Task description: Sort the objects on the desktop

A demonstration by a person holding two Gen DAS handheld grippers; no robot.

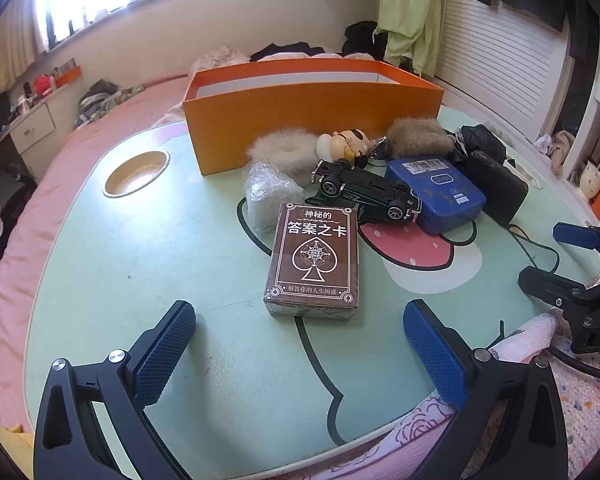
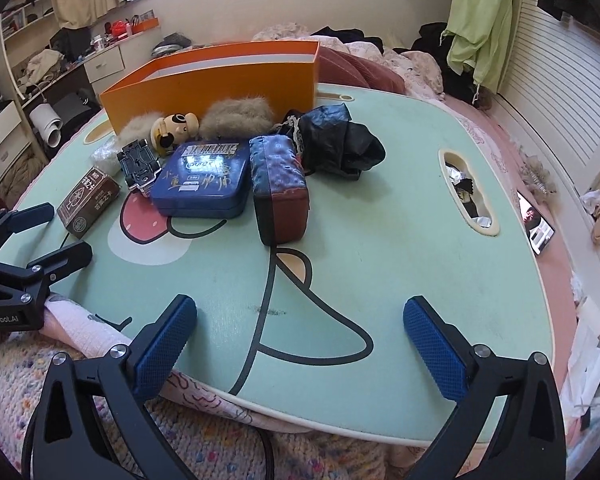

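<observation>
Both claws gape wide and hold nothing: left gripper has the brown card box at 12 o'clock; right gripper (over bare tabletop) sees the blue tin at 11 o'clock, the orange box beyond.

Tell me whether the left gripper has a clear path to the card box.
Probably yes. The left gripper is open and empty, and the card box lies straight ahead of it on bare table, nothing between. The toy car sits behind the box, out of the way.
</observation>
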